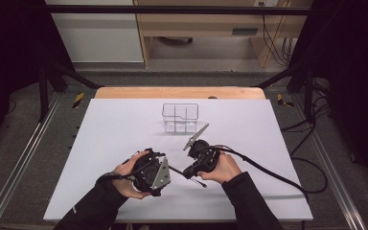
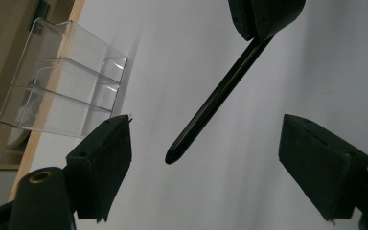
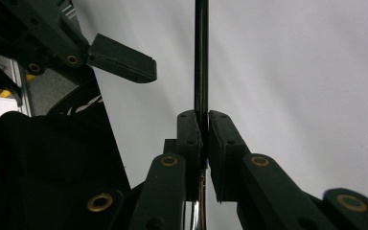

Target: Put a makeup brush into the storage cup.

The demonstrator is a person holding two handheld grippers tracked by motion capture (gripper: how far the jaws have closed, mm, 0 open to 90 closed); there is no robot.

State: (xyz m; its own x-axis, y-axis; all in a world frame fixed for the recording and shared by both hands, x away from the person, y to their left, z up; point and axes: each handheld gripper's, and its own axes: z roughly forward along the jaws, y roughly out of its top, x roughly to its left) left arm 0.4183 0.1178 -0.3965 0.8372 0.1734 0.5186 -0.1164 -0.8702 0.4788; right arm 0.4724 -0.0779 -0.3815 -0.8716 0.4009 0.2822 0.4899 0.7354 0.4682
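Right gripper (image 3: 204, 125): clenched on a thin black pen (image 3: 201, 57), jaws pressed flat against its sides near one end.
Left gripper (image 2: 203, 143): released, jaws spread wide, nothing between them but the free end of the pen.
Where the pen is: held off the white table (image 1: 115, 143), its tip hanging in the gap ahead of the left gripper's jaws and touching neither.
Long axis: straight out from the right gripper's jaws; in the high view it runs from the right gripper (image 1: 190, 173) toward the left gripper (image 1: 165, 167).
Handling, as I judge it: light, stiff, smooth and round, so likely to twist or slide in a loose pinch.
Where to take hold: on the free shaft just behind the tip, square across it.
Clear box (image 1: 180, 117): well ahead of both grippers, upright, its compartments empty.
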